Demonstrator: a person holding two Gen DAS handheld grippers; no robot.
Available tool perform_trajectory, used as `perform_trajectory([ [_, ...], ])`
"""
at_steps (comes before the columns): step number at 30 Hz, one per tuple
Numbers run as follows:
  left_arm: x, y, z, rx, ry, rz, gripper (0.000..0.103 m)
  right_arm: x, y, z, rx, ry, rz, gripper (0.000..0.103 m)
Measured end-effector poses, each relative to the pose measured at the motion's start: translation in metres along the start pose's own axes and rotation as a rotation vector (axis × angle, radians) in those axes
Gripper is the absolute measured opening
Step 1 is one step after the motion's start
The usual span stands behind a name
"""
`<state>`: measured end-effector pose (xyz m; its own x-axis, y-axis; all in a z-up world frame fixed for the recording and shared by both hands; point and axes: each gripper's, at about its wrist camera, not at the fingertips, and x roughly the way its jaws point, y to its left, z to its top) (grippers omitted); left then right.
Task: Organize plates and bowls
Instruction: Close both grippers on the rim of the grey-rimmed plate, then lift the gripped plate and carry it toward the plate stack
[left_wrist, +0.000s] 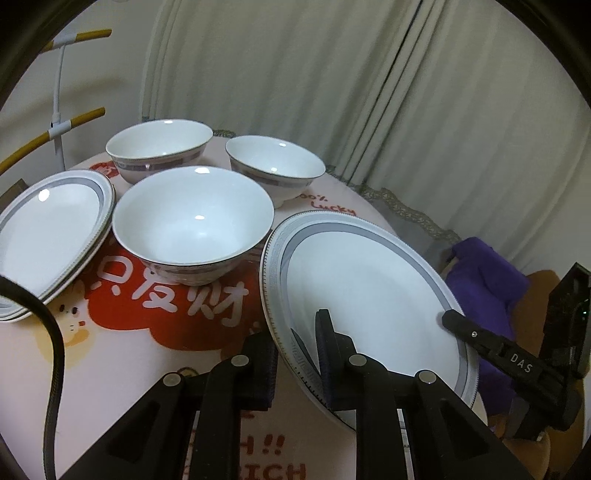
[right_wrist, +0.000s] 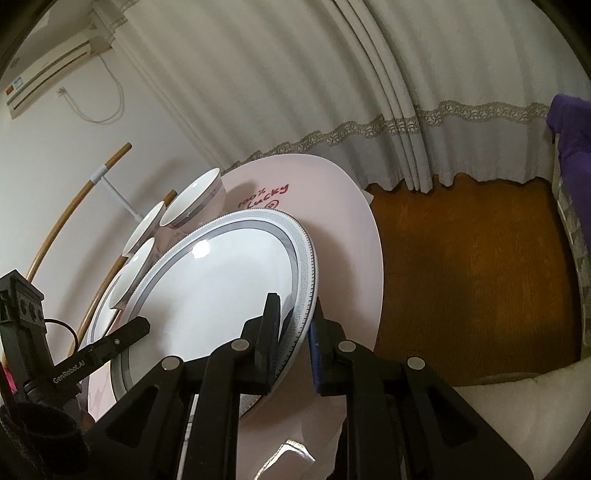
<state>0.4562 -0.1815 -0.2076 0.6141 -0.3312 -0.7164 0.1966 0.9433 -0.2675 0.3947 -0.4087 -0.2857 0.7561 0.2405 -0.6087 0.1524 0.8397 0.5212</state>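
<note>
A white plate with a grey patterned rim (left_wrist: 369, 280) is held tilted above the table by both grippers. My left gripper (left_wrist: 295, 350) is shut on its near-left rim. My right gripper (right_wrist: 293, 332) is shut on its right rim; its finger (left_wrist: 476, 338) shows at the plate's right edge in the left wrist view. The plate (right_wrist: 221, 288) fills the middle of the right wrist view. Three white bowls (left_wrist: 192, 221) (left_wrist: 160, 147) (left_wrist: 275, 166) stand on the table behind it. A stack of matching plates (left_wrist: 48, 229) lies at the left.
The round table has a pink cloth with red print (left_wrist: 166, 306). Its far edge (right_wrist: 369, 236) drops to a wooden floor (right_wrist: 472, 273). A curtain hangs behind. A purple cloth (left_wrist: 487, 284) lies at the right. A white and wood rack (left_wrist: 59, 125) stands back left.
</note>
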Motion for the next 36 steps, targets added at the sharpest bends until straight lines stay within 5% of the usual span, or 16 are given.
perform_trajectory([
  [16, -0.093, 0.015, -0.011, 0.020, -0.091, -0.024, 0.015, -0.039, 0.045, -0.010, -0.037, -0.051, 0.013, 0.015],
  [36, -0.196, 0.125, -0.022, -0.104, -0.191, 0.033, 0.015, -0.017, 0.161, -0.024, -0.169, -0.044, 0.088, 0.015],
])
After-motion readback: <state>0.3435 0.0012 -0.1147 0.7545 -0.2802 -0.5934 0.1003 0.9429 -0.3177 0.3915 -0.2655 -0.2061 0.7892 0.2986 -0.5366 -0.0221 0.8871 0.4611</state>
